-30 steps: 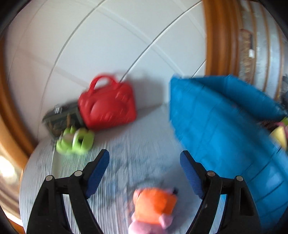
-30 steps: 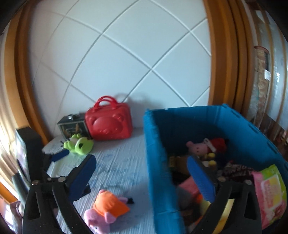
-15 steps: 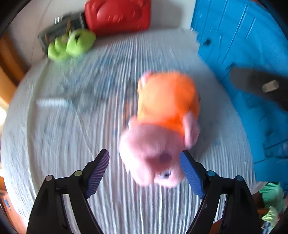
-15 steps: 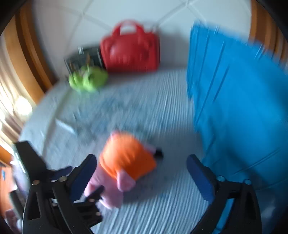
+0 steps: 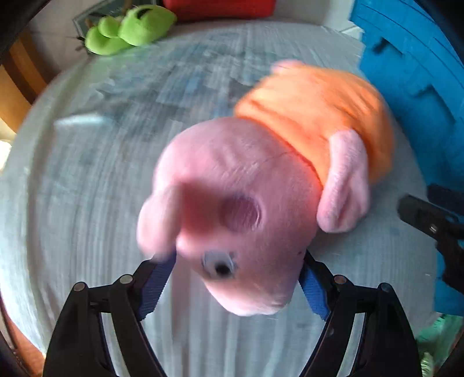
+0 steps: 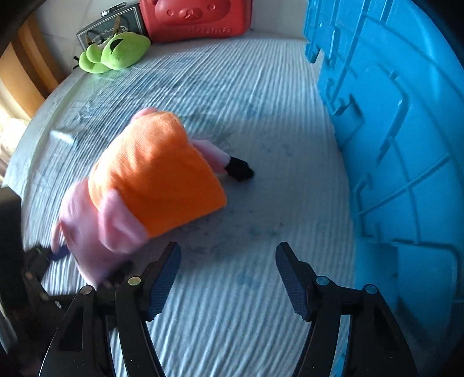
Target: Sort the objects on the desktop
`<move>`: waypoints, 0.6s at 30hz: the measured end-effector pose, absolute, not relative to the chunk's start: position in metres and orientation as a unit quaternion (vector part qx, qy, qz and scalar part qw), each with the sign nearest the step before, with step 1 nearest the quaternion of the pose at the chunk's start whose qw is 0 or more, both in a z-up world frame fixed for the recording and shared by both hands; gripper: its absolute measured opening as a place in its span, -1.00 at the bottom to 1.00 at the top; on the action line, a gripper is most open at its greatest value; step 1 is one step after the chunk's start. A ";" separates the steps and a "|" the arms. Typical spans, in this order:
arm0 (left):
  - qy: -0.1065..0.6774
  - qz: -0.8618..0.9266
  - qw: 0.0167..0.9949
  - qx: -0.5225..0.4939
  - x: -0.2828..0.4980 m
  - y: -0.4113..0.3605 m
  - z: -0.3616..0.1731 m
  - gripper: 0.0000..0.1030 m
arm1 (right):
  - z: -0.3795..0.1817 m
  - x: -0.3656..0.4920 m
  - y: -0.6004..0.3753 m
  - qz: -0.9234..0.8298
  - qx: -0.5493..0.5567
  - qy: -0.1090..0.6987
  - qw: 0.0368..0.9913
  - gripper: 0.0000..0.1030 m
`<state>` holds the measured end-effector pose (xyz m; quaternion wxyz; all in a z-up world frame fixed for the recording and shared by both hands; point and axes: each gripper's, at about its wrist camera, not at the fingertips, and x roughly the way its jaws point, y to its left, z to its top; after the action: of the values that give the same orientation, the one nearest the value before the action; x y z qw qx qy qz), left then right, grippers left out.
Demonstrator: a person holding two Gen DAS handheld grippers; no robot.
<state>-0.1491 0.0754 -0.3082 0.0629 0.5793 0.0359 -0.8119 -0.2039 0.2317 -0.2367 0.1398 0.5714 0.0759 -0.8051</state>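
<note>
1. Left wrist view:
   - One blue crate (image 5: 417, 72) ahead and to the right of the left tongs (image 5: 232, 278); outer wall only, contents out of sight.
   - One pink plush pig (image 5: 246, 203) in an orange dress, head between the two blue pads (image 5: 153, 284), body stretching ahead and right on the striped surface (image 5: 72, 188).
   - One green plush toy (image 5: 130, 29) far ahead on the left, one red case (image 5: 217, 8) just beyond it.
   - Left tongs spread wide on either side of the pig's head; pads at its sides, pressing or not: cannot tell.

2. Right wrist view:
   - Same crate (image 6: 400, 130) close on the right, interior hidden.
   - One pig (image 6: 153, 179) ahead and to the left of the right tongs (image 6: 229, 278), outside them.
   - One green toy (image 6: 116, 52), one red case (image 6: 197, 17), one dark tin (image 6: 95, 32) far ahead, left.
   - Right tongs partly open and closing, nothing between, only bare surface (image 6: 261, 121).
</note>
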 end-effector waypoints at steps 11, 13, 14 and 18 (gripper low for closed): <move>-0.034 -0.845 0.004 0.533 -0.151 0.028 -0.274 0.57 | -0.231 -0.214 0.209 -0.794 0.566 -0.028 0.220 1.00; -0.042 -0.844 -0.010 0.534 -0.156 0.030 -0.270 0.57 | -0.234 -0.218 0.202 -0.789 0.569 -0.037 0.228 1.00; -0.049 -0.844 -0.017 0.534 -0.158 0.032 -0.271 0.57 | -0.238 -0.221 0.197 -0.786 0.572 -0.039 0.230 1.00; -0.070 -0.838 -0.070 0.537 -0.182 0.032 -0.285 0.57 | -0.250 -0.229 0.183 -0.782 0.578 -0.041 0.228 1.00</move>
<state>-0.1825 0.0324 -0.2849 -0.0700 0.5367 -0.0695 -0.8380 -0.2295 0.1835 -0.2498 0.2276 0.5784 -0.0409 -0.7823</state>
